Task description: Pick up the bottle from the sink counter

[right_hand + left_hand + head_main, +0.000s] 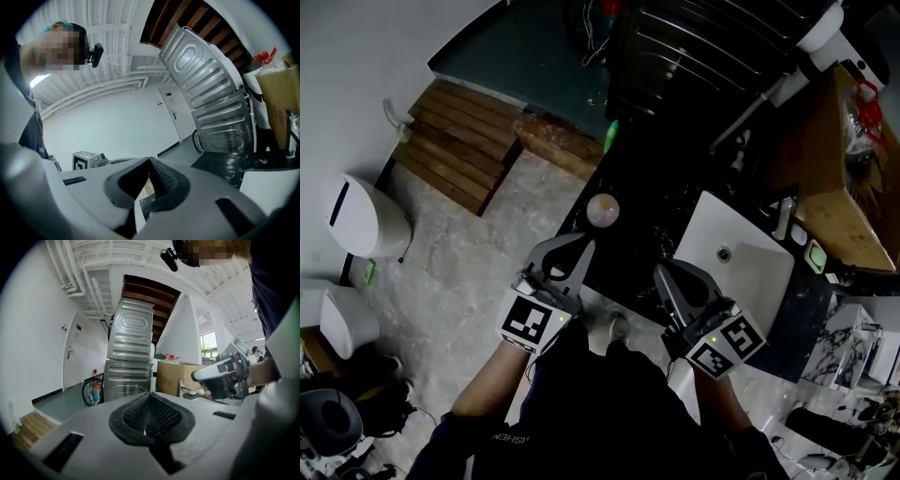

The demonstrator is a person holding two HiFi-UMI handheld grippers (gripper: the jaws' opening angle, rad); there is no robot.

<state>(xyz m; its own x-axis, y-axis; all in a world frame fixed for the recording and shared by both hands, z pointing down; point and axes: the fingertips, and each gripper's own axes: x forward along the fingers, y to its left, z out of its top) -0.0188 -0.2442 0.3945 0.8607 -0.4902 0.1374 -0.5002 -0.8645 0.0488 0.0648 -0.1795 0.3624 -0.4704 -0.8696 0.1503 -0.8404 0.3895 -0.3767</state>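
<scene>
In the head view a small green bottle point(610, 135) stands at the far end of the dark sink counter point(630, 255). A round pale object point(602, 210) sits on the counter nearer to me; what it is I cannot tell. My left gripper point(580, 246) hovers over the counter's near left edge, just short of that round object, jaws shut and empty. My right gripper point(664, 273) is level with it, left of the white sink point(769, 281), also shut and empty. The left gripper view shows its pads closed together point(149, 397); the right gripper view shows the tips meeting point(150, 162). Neither gripper view shows the bottle.
A faucet point(783, 217) stands behind the sink. A stacked metal washer and dryer point(129, 357) rises beyond the counter, with a cardboard box point(176, 376) to its right. A wooden pallet point(459, 145) and white bins point(366, 216) sit on the floor at left.
</scene>
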